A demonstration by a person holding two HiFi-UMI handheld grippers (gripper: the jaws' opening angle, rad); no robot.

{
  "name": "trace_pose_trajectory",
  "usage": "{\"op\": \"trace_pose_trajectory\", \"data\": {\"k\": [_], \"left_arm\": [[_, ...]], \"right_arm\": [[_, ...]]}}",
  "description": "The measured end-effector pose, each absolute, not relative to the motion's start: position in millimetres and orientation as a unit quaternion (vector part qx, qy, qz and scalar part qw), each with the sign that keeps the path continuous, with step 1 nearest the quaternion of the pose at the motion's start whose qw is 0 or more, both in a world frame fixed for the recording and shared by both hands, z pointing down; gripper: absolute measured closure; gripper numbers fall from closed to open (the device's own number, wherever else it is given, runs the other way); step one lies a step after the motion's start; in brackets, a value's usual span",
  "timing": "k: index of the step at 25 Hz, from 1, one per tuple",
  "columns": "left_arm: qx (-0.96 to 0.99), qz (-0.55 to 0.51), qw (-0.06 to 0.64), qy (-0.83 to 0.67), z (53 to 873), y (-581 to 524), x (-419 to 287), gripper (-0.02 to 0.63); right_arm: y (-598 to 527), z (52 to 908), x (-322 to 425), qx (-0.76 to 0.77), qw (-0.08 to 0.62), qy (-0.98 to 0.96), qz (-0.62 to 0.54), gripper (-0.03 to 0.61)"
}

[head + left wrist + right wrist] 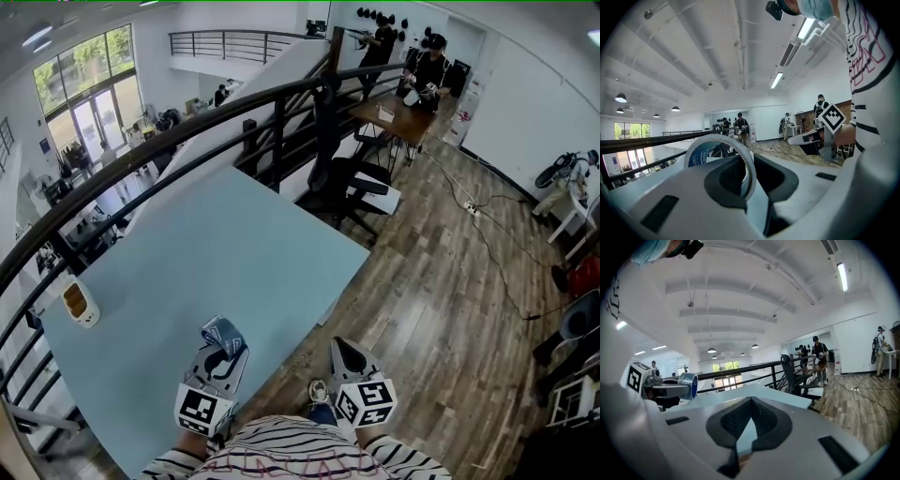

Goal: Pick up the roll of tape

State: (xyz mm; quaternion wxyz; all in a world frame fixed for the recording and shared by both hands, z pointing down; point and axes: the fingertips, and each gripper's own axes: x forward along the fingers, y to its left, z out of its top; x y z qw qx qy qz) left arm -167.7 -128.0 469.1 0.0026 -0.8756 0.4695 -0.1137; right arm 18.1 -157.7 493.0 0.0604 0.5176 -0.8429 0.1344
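Observation:
The roll of tape (223,334), white-edged with blue print, is off the light blue table (234,253), with my left gripper (221,345) shut on it above the table's near corner. In the left gripper view the roll (699,157) stands upright, its rim pinched between the jaws of the left gripper (746,164). My right gripper (338,346) hovers beside the table's near edge over the wooden floor, shut with nothing in it. The right gripper view shows the right gripper (750,404) with its jaws together, and at the left the left gripper (670,391) carrying the roll (689,385).
A small white and brown object (81,304) lies on the table's left side. A dark railing (187,131) curves behind the table. An office chair (361,187) stands past the table's far corner. Two people stand at a desk (403,117) far back.

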Motion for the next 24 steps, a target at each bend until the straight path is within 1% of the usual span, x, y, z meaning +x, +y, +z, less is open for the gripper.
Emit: {"op": "trace_pose_trajectory", "data": {"k": [11, 19, 24], "left_arm": [[-0.876, -0.106, 0.027, 0.470, 463, -127, -167, 0.540], [-0.877, -0.121, 0.028, 0.465, 462, -130, -163, 0.540], [-0.879, -0.109, 0.026, 0.464, 458, -135, -160, 0.540]], "right_arm": [[-162, 489, 20, 0.521, 0.068, -0.842, 0.117, 0.551], [-165, 491, 23, 0.524, 0.069, -0.840, 0.121, 0.552], [-169, 488, 26, 0.527, 0.067, -0.838, 0.122, 0.551]]}}
